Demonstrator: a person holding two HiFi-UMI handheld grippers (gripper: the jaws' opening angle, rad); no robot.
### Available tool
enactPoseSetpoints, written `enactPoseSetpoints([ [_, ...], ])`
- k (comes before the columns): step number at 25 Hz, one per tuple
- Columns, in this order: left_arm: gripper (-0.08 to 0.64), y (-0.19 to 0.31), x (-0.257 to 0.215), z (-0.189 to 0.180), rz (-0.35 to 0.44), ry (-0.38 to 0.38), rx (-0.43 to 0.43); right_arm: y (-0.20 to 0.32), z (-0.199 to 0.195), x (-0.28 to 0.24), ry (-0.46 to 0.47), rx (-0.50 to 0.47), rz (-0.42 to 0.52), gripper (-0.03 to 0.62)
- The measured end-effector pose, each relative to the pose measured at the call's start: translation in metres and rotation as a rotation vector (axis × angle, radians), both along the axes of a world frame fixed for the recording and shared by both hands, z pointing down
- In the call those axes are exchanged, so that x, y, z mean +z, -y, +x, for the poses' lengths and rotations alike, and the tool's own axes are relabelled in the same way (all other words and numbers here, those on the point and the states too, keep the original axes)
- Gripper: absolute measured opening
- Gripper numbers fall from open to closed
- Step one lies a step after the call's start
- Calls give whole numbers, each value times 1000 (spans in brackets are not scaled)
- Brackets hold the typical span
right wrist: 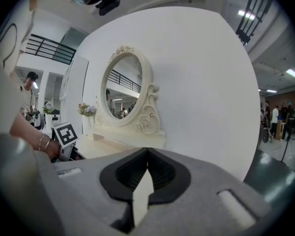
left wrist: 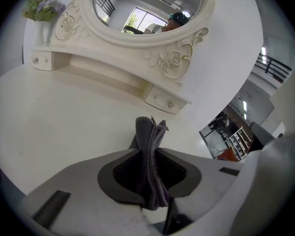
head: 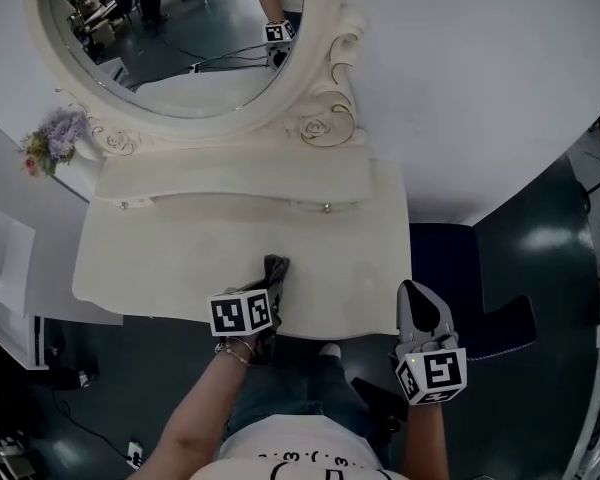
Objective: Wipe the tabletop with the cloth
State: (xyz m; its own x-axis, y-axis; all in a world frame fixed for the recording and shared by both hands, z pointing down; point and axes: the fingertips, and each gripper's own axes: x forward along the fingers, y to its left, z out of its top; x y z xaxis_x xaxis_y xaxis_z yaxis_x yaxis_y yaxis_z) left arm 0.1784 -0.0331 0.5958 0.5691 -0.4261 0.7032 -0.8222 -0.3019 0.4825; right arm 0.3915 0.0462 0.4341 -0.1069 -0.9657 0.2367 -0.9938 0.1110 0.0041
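A dark grey cloth (left wrist: pixel 150 151) stands folded and upright between the jaws of my left gripper (left wrist: pixel 148 157), which is shut on it. In the head view that gripper (head: pixel 265 293) holds the cloth (head: pixel 276 271) over the front edge of the cream dressing tabletop (head: pixel 180 258). My right gripper (head: pixel 420 303) hangs just off the table's right front corner, jaws shut with nothing between them. In the right gripper view the shut jaws (right wrist: pixel 147 151) point toward the mirror.
An oval mirror (head: pixel 185 38) in an ornate cream frame rises at the back, above a low shelf with small drawers (head: pixel 230 183). A small bunch of flowers (head: pixel 50 140) stands at the back left. A dark blue stool (head: pixel 460 268) sits to the table's right.
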Motion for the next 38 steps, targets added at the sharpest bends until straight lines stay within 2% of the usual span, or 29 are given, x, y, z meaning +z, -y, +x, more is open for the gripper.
enactPoseSetpoints([
  [7,83,-17,-2,62,-49,-82,52,-16,37,5,3,64,-11,2],
  [26,83,-67,-3,202,-133,-208,244,-78,113,19,-4,252,-51,2],
  [35,83,-115,-6,266,-171,-252,394,-108,131,22,-7,316,-60,2],
  [38,83,-135,-9,284,-181,-279,466,-116,135,18,-14,330,-59,2],
])
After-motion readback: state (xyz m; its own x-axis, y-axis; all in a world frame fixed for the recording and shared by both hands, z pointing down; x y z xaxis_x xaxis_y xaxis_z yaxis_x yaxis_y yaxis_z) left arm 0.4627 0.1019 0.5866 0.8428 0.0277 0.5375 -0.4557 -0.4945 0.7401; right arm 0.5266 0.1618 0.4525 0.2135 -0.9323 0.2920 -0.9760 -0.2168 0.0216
